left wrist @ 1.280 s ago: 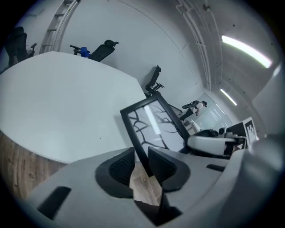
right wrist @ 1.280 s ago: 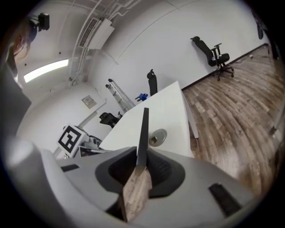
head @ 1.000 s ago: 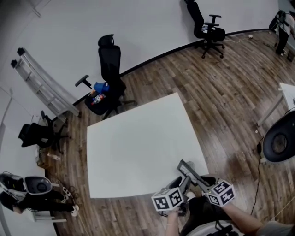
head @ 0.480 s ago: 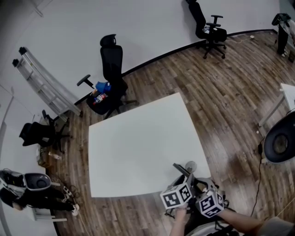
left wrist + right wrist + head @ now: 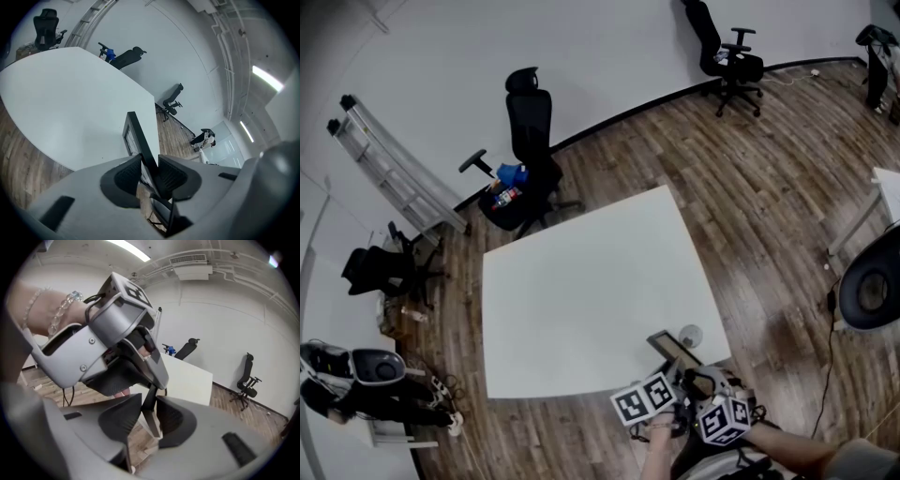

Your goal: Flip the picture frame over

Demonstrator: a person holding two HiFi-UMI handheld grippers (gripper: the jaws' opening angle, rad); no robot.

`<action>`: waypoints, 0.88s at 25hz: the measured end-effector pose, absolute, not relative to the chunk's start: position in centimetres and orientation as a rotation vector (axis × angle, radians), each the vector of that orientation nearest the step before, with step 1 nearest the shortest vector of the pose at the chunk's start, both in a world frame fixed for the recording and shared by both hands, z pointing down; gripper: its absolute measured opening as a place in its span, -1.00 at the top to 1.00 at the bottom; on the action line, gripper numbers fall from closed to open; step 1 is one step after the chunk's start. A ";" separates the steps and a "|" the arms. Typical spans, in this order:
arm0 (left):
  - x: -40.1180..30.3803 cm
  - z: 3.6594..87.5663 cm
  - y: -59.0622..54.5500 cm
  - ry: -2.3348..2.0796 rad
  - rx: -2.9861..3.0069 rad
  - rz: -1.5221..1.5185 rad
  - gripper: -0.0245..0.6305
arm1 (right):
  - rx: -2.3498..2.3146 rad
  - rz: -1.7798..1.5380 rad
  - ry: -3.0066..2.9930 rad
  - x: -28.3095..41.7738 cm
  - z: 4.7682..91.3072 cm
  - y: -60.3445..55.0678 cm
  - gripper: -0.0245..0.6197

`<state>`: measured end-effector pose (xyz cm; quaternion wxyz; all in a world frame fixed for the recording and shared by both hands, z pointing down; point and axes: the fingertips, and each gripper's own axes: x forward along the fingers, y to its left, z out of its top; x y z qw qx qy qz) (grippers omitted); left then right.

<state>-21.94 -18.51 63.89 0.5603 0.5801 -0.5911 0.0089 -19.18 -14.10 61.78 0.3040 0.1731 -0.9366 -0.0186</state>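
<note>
Mid-flip, it seemed: the picture frame [image 5: 671,348] was held on edge, the left gripper [image 5: 150,161] being closed on it, the right gripper [image 5: 149,401] being opened around it; next it should be laid over

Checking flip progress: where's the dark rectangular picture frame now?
Head view, lower right: frame at the white table's near-right corner, between left gripper, jaws closing, and right gripper, jaws opening.

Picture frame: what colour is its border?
Black. The picture frame shows best in the left gripper view.
</note>
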 end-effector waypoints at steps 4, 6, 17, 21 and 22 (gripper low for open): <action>-22.9 64.5 -17.6 -1.362 1.370 -0.023 0.62 | 0.368 0.061 -2.576 -19.0 60.7 -13.1 0.62; -23.5 65.0 -17.2 -1.348 1.375 -0.013 0.66 | 0.442 0.108 -2.575 -18.1 60.8 -14.7 0.62; -25.2 67.8 -16.1 -1.286 1.335 -0.015 0.70 | 0.485 0.434 -2.416 -18.2 68.0 -21.4 0.61; -25.0 69.4 -16.0 -1.254 1.319 -0.035 0.71 | 0.529 0.515 -2.338 -18.5 70.1 -22.2 0.62; -24.9 69.8 -16.0 -1.249 1.309 -0.049 0.71 | 0.540 0.534 -2.325 -18.4 70.4 -22.2 0.62</action>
